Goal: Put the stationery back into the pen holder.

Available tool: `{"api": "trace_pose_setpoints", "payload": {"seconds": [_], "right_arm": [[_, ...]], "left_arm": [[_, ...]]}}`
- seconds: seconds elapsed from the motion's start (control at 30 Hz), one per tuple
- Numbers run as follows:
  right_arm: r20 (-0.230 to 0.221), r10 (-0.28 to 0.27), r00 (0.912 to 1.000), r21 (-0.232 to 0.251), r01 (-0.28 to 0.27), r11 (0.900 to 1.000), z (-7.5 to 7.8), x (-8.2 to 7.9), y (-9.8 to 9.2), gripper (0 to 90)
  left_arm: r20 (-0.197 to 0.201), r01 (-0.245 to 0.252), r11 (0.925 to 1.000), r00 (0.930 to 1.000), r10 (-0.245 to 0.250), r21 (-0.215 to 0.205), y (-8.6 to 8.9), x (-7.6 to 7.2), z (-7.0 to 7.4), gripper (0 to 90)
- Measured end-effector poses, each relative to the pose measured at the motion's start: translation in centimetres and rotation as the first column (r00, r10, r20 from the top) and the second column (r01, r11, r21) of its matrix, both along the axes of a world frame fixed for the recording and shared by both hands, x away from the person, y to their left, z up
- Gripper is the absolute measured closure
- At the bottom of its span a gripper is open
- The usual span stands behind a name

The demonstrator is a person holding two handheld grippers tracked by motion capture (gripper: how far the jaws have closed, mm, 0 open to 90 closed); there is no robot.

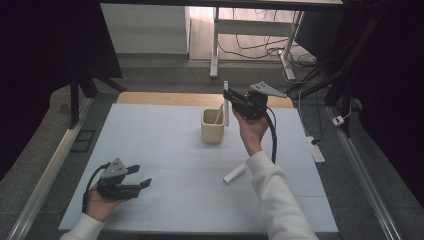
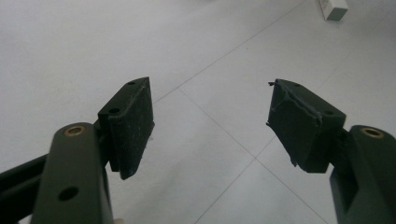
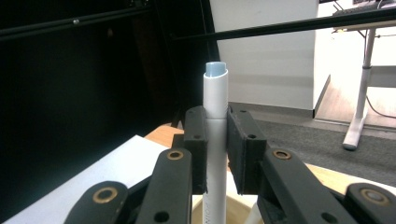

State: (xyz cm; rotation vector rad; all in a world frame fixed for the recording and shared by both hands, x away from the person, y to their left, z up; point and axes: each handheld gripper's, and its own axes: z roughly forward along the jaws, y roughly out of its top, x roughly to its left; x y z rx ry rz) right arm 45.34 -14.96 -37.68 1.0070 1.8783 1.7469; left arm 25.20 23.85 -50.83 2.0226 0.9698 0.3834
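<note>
high view: right gripper [image 1: 227, 95] clamped on upright marker [image 1: 226, 102] above cup [image 1: 212, 129], left gripper [image 1: 140, 176] agape, loose cap [image 1: 234, 173] nearby

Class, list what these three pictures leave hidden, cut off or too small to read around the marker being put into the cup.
- Marker lower end: right gripper view, cut by the bottom edge; its printed lettering is cropped too.
- Cup contents: high view, a thin stick leans inside, too small to identify.
- White item on the table: high view, too small to tell marker from cap.
- Right hand-held gripper pads: high view, too small to see their grip.
</note>
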Motion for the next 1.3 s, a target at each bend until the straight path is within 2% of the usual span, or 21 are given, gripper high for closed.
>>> {"api": "trace_pose_setpoints", "payload": {"seconds": [0.4, 0.5, 0.7, 0.97, 1.0, 1.1, 1.3], "right_arm": [[-0.02, -0.003, 0.9998, 0.051, 0.004, 0.999, -0.6, 1.9, 1.0, 77.5], [-0.016, -0.009, 0.9998, 0.044, 0.009, 0.999, -0.7, 2.3, 1.2, 77.5], [-0.036, -0.012, 0.9993, 0.037, 0.013, 0.999, -1.4, 3.2, 1.7, 77.4], [-0.051, -0.016, 0.9985, 0.023, 0.017, 1.0, -2.2, 3.6, 1.9, 76.9], [-0.054, -0.017, 0.9984, 0.019, 0.018, 1.0, -2.2, 3.6, 1.9, 76.2], [-0.069, -0.012, 0.9975, 0.014, 0.013, 1.0, -2.3, 3.7, 1.9, 60.3], [-0.072, -0.001, 0.9974, -0.01, 0.0, 1.0, -2.4, 3.4, 1.2, 53.2]], "left_arm": [[0.0, 0.001, 1.0, 1.0, -0.001, 0.001, 0.0, 0.0, 0.0, 30.3], [-0.001, 0.002, 1.0, 1.0, -0.002, 0.002, 0.0, 0.0, -0.1, 30.4], [0.0, 0.004, 1.0, 1.0, -0.004, 0.002, -0.1, 0.0, -0.1, 30.3], [-0.003, 0.006, 1.0, 1.0, -0.006, 0.002, -0.1, 0.1, -0.1, 30.3], [-0.003, 0.006, 1.0, 1.0, -0.006, 0.003, -0.1, 0.1, -0.2, 30.3], [-0.004, 0.005, 1.0, 1.0, -0.005, 0.003, -0.1, 0.1, -0.2, 30.3], [-0.004, 0.008, 1.0, 1.0, -0.008, 0.004, -0.2, 0.0, -0.1, 30.3]]}}
